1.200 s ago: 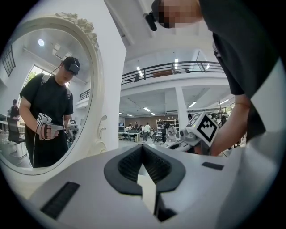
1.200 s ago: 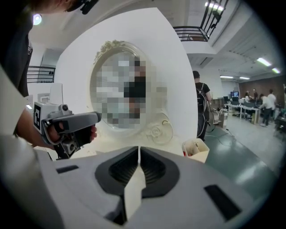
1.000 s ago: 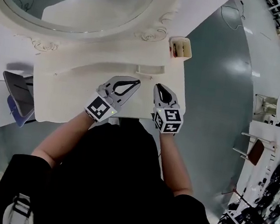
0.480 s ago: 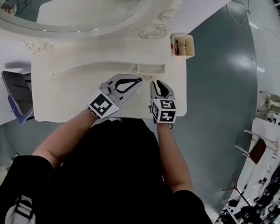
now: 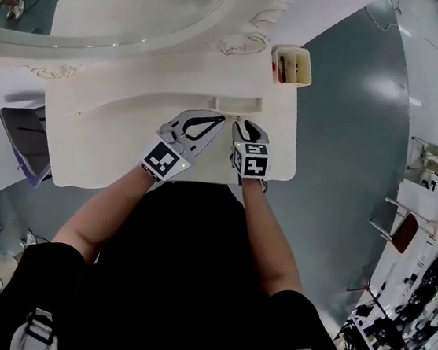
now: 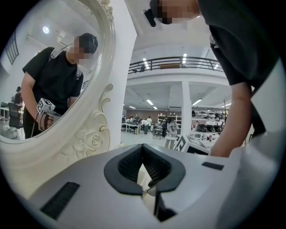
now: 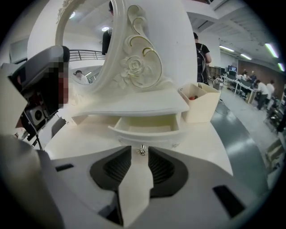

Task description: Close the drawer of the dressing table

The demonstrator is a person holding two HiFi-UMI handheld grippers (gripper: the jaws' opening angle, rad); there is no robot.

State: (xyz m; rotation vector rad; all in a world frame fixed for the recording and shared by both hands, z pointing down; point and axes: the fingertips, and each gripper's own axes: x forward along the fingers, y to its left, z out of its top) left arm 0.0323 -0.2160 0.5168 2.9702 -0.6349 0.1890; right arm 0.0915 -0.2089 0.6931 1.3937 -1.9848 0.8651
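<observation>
Jaws of the right hand-held gripper (image 7: 139, 148) are held apart, having just been opening. The small metal knob (image 7: 141, 150) of the drawer (image 7: 145, 129) is seen in the gap at their tips, untouched by either pad. The drawer is pulled out from under the raised shelf at the back of the cream bench (image 5: 103, 148), below the oval mirror (image 5: 105, 6). The left hand-held gripper (image 5: 220, 117) is closed tip to tip, empty, and is held just beside the right one. An open box (image 5: 292, 66) is set at the bench's back right corner.
</observation>
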